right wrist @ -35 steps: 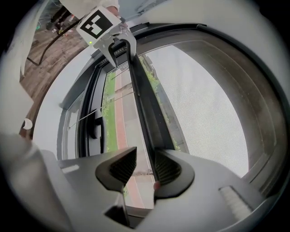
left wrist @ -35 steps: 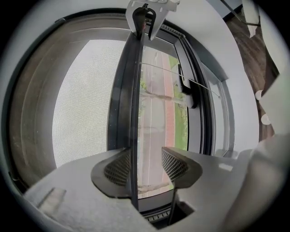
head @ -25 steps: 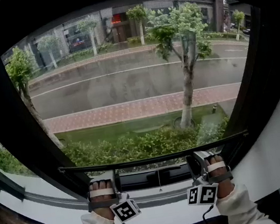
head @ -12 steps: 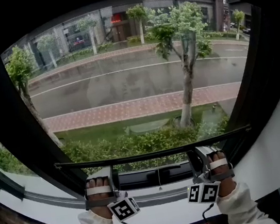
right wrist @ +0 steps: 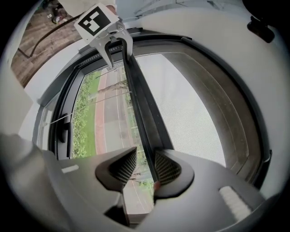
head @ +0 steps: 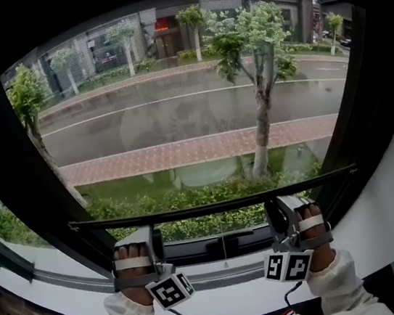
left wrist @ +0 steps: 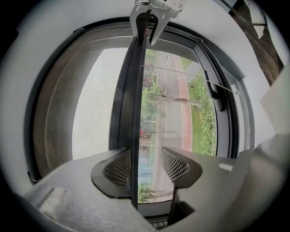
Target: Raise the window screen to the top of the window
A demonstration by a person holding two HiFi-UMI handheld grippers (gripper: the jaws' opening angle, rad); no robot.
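The window screen's dark bottom bar [head: 212, 206] runs across the lower window, with mesh [left wrist: 97, 104] above it and open glass below. My left gripper [head: 148, 232] and right gripper [head: 279, 205] reach up to the bar near its two ends. In the left gripper view the bar [left wrist: 129, 90] passes between the wide jaws of the left gripper [left wrist: 146, 165], lying against one pad [left wrist: 118, 168] with daylight before the other. In the right gripper view the bar [right wrist: 140, 104] runs between the narrower jaws of the right gripper [right wrist: 145, 165], close to one pad [right wrist: 166, 168], with a slit on the other side.
A white sill [head: 225, 299] lies under the hands, and the black window frame [head: 366, 113] surrounds the opening. A dark handle [head: 223, 245] sits on the lower frame between the grippers. Outside are a hedge, trees and a wet street.
The bottom bar has risen, and both grippers have gone up with it. The uncovered strip of window under the bar is taller now.
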